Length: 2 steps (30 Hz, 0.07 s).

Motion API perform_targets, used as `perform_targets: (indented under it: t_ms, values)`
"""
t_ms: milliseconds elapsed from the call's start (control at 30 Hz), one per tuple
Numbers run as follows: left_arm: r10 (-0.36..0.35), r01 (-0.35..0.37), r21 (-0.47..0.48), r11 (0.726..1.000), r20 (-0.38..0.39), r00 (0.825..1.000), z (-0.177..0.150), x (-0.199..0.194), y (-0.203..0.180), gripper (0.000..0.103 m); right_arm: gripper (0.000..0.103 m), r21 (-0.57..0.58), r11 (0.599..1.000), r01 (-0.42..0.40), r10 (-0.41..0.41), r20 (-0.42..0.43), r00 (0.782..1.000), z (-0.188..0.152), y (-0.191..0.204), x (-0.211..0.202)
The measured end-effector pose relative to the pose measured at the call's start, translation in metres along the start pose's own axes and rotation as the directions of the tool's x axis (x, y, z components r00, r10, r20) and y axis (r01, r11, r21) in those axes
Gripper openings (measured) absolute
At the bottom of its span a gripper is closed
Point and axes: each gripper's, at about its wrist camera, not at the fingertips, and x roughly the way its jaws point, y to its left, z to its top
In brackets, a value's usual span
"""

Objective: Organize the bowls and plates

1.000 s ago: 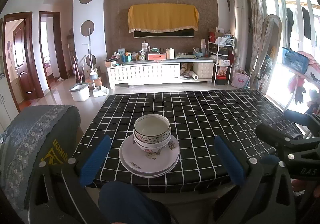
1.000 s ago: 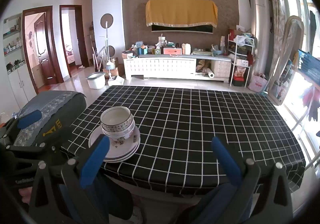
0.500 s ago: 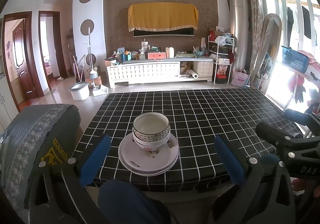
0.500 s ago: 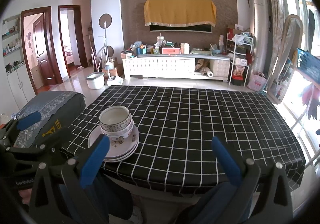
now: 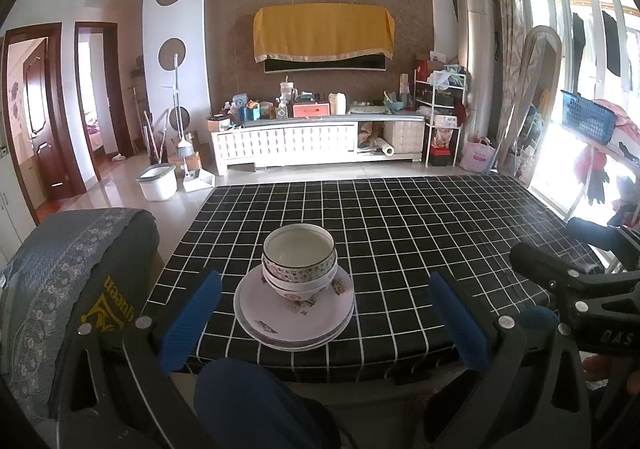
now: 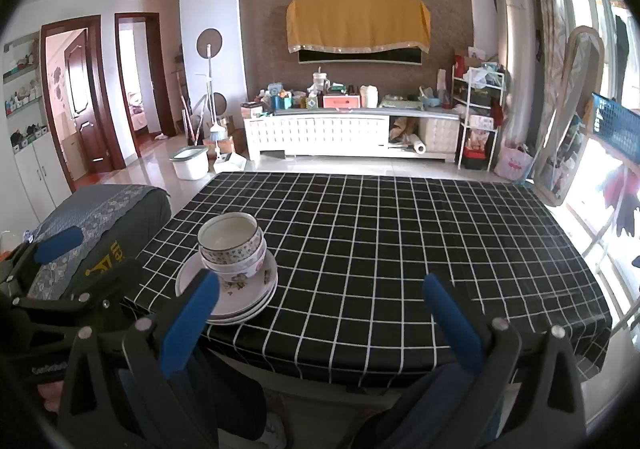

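Almost nothing has moved since the earlier frame: both views have only drifted a little, and the pile of dishes sits in the same place near the front edge of the bench (image 5: pixel 420 233).

Bowls (image 5: pixel 299 261) are nested one inside the other, and they stand on a small pile of plates (image 5: pixel 296 319), in the lower middle of the left view and in the lower left of the right view. I think they are piled so because wide flat pieces make a steady base and the deeper ones fit on top. To me the sorting looks finished, or very near to it.

The left tool (image 5: pixel 326 323) hangs low in front of the pile with its blue fingers (image 5: pixel 191 319) wide apart and nothing between them. It does not touch the plates. The right tool (image 6: pixel 320 325) is the same, spread and empty, at the bottom of its frame, with the pile behind its left finger. The rest of the checked cloth is bare.

A covered chair (image 5: pixel 68 273) stands at the lower left, just beside the bench. A dark knee (image 5: pixel 256 401) shows at the bottom, so the person seems to sit close.
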Motion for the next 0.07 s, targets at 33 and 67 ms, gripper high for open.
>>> perform_targets:
  t_ms: [33,67]
  values:
    - [-0.003,0.003,-0.002,1.000,-0.006,1.000,0.0002,0.0007,0.0003,0.102,0.103,0.002,1.000,0.001,-0.001,-0.001,1.000,-0.0005,0.0005,0.0002]
    - [-0.008,0.008,-0.004,1.000,-0.008,1.000,0.0002,0.0012,0.0004,0.102,0.103,0.005,1.000,0.003,-0.003,-0.004,1.000,-0.0011,0.0006,0.0003]
